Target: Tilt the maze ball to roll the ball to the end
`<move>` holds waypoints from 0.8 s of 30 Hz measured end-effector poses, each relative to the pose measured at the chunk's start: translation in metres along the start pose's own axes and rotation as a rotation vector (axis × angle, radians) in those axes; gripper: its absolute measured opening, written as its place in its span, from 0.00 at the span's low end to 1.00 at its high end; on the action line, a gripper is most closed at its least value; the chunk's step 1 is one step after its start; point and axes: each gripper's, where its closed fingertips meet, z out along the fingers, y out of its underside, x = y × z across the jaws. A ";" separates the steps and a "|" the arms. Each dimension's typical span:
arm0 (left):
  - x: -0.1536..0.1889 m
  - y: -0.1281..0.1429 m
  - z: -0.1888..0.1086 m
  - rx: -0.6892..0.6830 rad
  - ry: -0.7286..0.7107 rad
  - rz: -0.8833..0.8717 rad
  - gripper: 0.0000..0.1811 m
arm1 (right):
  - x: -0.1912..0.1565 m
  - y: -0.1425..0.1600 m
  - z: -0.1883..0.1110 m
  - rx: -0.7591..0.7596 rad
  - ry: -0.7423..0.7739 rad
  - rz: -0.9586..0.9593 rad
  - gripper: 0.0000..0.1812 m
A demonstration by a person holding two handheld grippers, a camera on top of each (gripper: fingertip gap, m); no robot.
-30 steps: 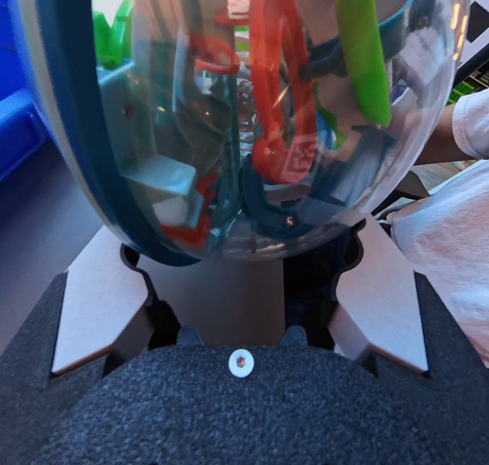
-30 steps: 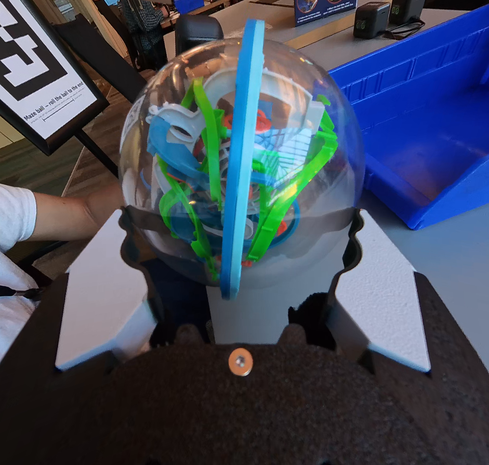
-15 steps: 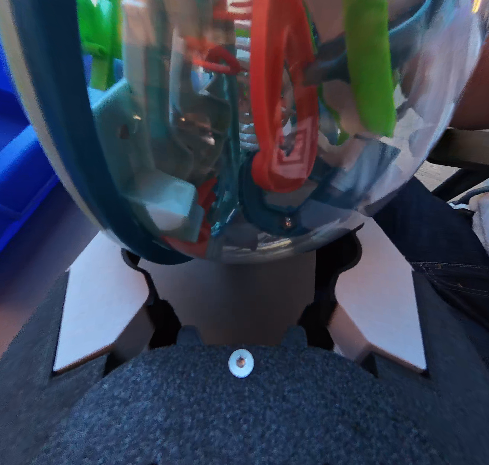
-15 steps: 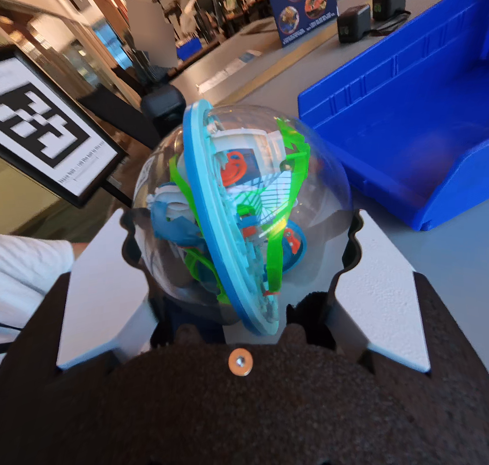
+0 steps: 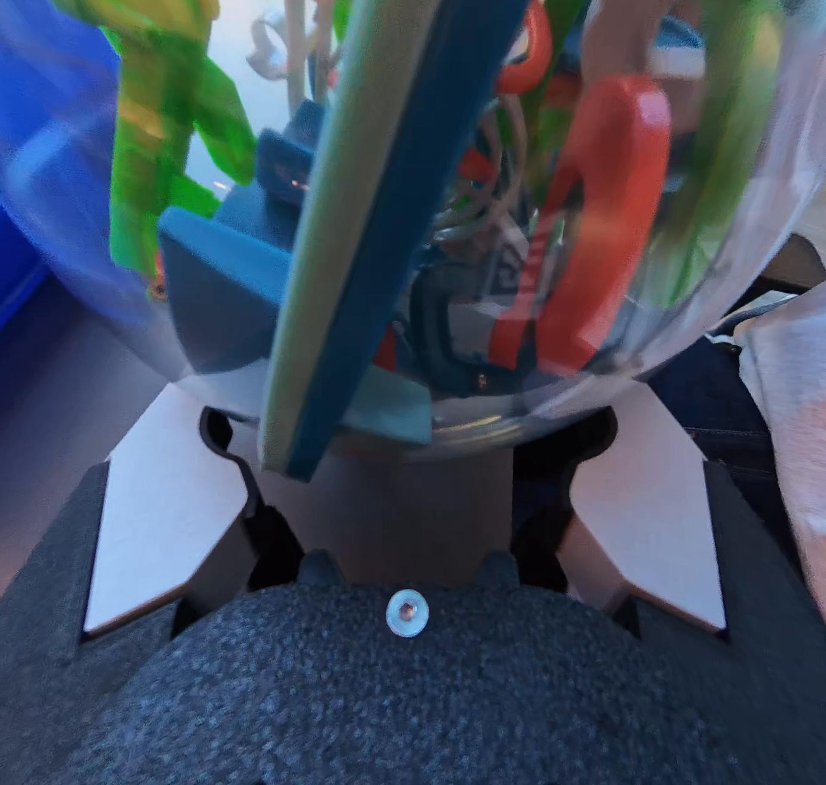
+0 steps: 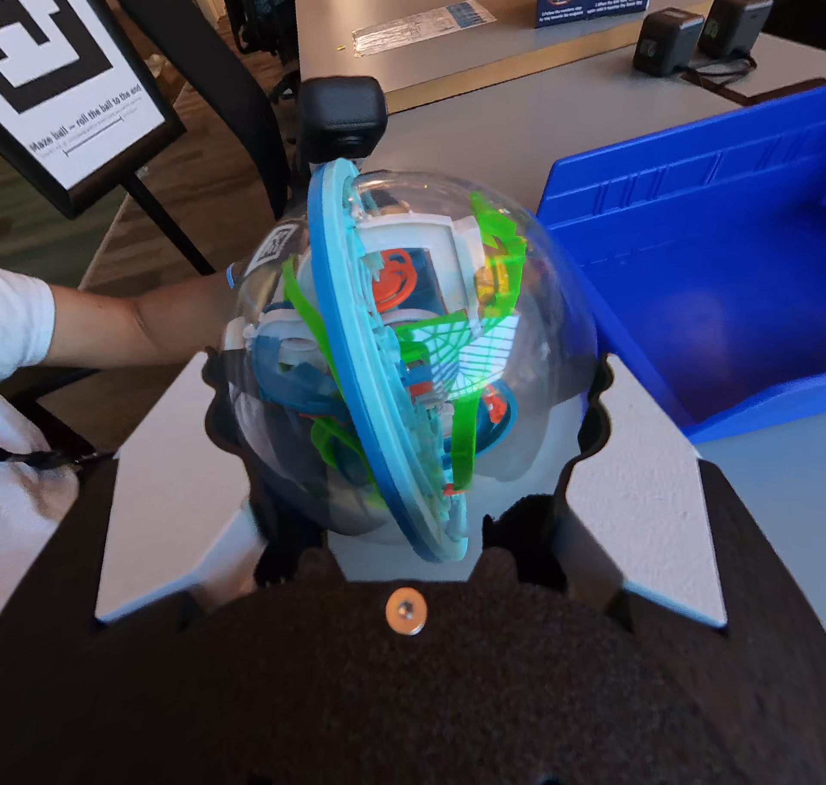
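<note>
The maze ball point(image 6: 514, 347) is a clear sphere with green, blue, white and orange tracks and a blue ring point(image 6: 344, 316) around it. My right gripper point(image 6: 406, 361) is shut on it, with the fingertips point(image 6: 601, 374) against its sides. The ring leans to the left at its top. In the left wrist view the maze ball point(image 5: 581, 227) fills the upper frame, blurred. My left gripper point(image 5: 409, 419) holds it from the opposite side, and the ring point(image 5: 402, 182) runs through the middle. I cannot pick out the small ball inside.
A blue bin point(image 6: 693, 294) stands right of the ball on the grey table point(image 6: 491, 128) and shows blurred in the left wrist view point(image 5: 27, 182). A framed sign on a stand point(image 6: 67, 70) is at far left. A person's arm point(image 6: 134, 325) reaches in. The left gripper's black camera point(image 6: 342, 119) shows behind the ball.
The maze ball has been turned between both grippers. Its ring went from upright to leaning left in the right wrist view, and from the left edge to the middle in the left wrist view.
</note>
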 end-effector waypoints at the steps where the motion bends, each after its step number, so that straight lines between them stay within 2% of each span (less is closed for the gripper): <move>1: -0.001 0.000 0.001 -0.005 -0.012 0.008 0.87 | -0.001 0.000 0.000 0.002 0.000 -0.022 0.85; 9: -0.003 0.005 0.003 -0.035 -0.110 0.082 0.84 | -0.007 0.008 -0.004 -0.052 0.037 -0.136 0.85; 14: -0.001 0.004 0.003 -0.032 -0.121 0.103 0.82 | -0.008 0.004 -0.008 -0.022 0.087 -0.038 0.85; 16: 0.000 0.006 0.005 -0.043 -0.115 0.109 0.80 | -0.009 0.002 -0.010 0.010 0.081 0.007 0.84; 19: 0.001 0.007 0.006 -0.056 -0.112 0.113 0.83 | -0.008 0.007 -0.008 0.003 0.086 -0.012 0.85; 24: 0.012 -0.005 0.001 0.036 -0.003 0.006 0.88 | -0.011 0.009 -0.007 -0.008 0.089 -0.100 0.85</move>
